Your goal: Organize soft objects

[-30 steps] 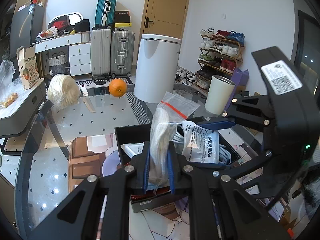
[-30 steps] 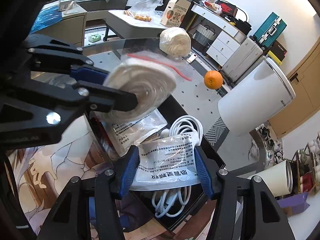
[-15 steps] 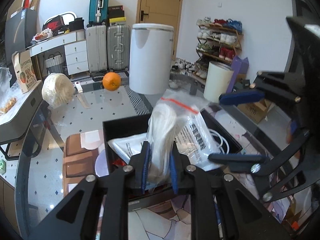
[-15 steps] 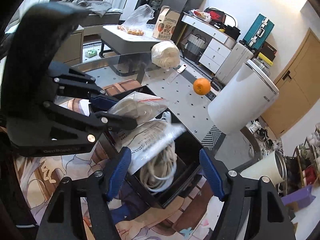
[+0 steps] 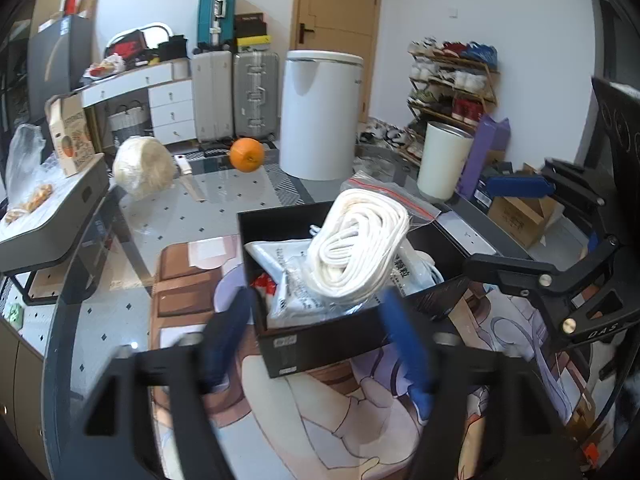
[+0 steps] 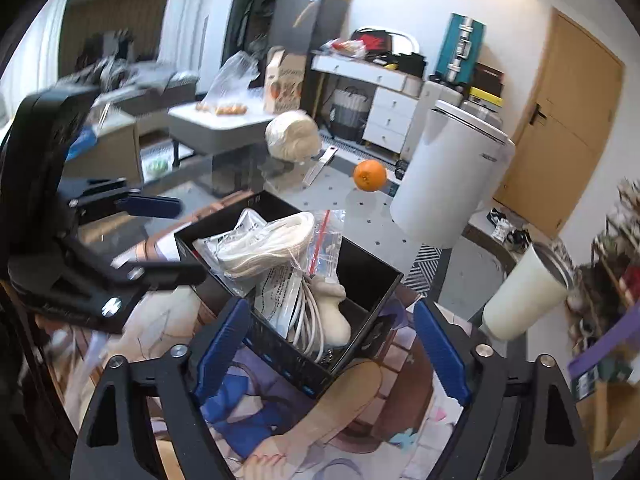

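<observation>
Jaws of both the left gripper [image 5: 320, 344] and right gripper [image 6: 328, 344] have just been opening and stand released, so draw them straight back from the bagged coil of white cord [image 5: 358, 250] leaning atop the black open box [image 5: 320, 344], lest a pad snags its plastic.

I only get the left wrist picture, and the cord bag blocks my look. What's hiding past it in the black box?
Observer: The right wrist view shows a cream soft lump lying in the black box, beyond the cord bag.
Operator: Is anything next to it?
Observer: Yes, loose white cable lies right beside it, touching it.
Operator: Is my left gripper pinching the bag?
Observer: No. From the side, the left gripper has just been opening its jaws. Nothing is between them, and it is clear of the bag.
</observation>
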A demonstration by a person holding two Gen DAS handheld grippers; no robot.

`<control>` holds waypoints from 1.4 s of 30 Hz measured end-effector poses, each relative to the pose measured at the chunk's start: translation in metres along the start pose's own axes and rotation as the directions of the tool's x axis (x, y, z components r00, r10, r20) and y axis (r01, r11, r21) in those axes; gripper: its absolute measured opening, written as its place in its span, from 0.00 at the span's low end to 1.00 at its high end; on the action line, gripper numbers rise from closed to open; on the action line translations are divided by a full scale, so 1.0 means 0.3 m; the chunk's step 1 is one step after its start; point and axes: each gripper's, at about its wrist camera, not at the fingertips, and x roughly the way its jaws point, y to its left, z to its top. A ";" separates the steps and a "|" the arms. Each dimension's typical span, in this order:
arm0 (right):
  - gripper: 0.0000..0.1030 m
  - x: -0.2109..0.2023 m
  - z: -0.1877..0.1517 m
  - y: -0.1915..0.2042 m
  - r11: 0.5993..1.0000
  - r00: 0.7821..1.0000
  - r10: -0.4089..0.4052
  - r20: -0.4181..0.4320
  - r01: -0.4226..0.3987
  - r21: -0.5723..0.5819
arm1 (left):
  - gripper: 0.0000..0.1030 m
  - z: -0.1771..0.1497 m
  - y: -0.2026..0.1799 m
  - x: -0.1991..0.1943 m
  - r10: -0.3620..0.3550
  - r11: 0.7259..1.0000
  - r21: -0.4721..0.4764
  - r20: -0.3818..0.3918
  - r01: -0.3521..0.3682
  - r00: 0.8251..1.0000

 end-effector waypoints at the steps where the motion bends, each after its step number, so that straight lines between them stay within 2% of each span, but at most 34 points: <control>1: 0.90 -0.002 -0.006 -0.002 1.000 1.000 0.000 0.009 0.000 0.021 | 0.93 -0.007 0.003 -0.009 0.007 1.000 -0.005 0.007 -0.007 1.000; 4: 0.97 -0.013 -0.035 -0.003 0.997 0.999 0.003 0.038 -0.006 0.077 | 1.00 -0.029 0.008 -0.049 0.036 0.999 -0.026 0.067 -0.034 0.997; 6: 0.99 -0.012 -0.054 0.002 0.994 0.999 0.000 0.053 -0.006 0.108 | 1.00 -0.041 0.010 -0.070 0.037 0.999 -0.037 0.093 -0.034 0.995; 13: 0.99 0.002 -0.116 0.018 0.981 0.995 -0.008 0.097 -0.011 0.194 | 1.00 -0.078 -0.010 -0.098 0.101 0.995 -0.015 0.139 -0.099 0.985; 22: 0.99 0.015 -0.150 0.030 0.975 0.991 -0.033 0.131 0.003 0.224 | 1.00 -0.114 -0.008 -0.103 0.118 0.993 -0.049 0.193 -0.111 0.974; 30: 0.99 0.013 -0.170 0.022 0.969 0.985 -0.042 0.170 -0.001 0.248 | 1.00 -0.124 0.000 -0.085 0.141 0.989 -0.082 0.204 -0.126 0.969; 42: 0.99 0.005 -0.186 0.021 0.965 0.980 -0.053 0.192 0.001 0.262 | 1.00 -0.128 -0.003 -0.079 0.146 0.988 -0.082 0.199 -0.132 0.969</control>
